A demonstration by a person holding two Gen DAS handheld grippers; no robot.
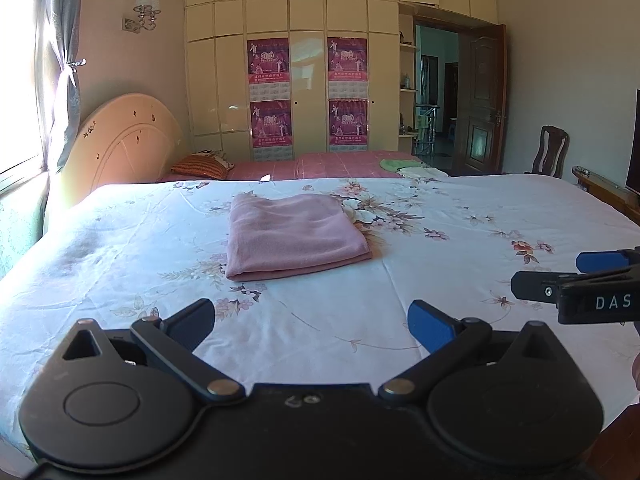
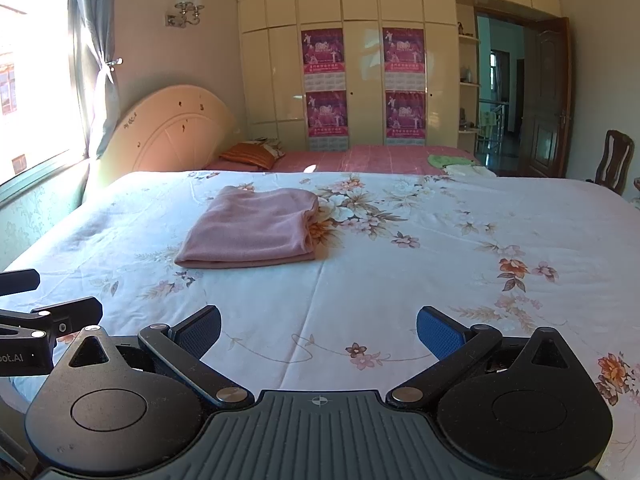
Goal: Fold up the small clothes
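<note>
Ahead of both grippers: pink cloth (image 1: 294, 236) already folded.
Left gripper (image 1: 312, 320), right gripper (image 2: 319, 330) spread, empty; I'd just square edges gently.

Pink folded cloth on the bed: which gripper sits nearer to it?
Left, slightly. The left gripper faces the pink folded cloth almost head-on. The right gripper sits further to the cloth's right, so the cloth lies ahead-left. Both are open and clear of it.
</note>
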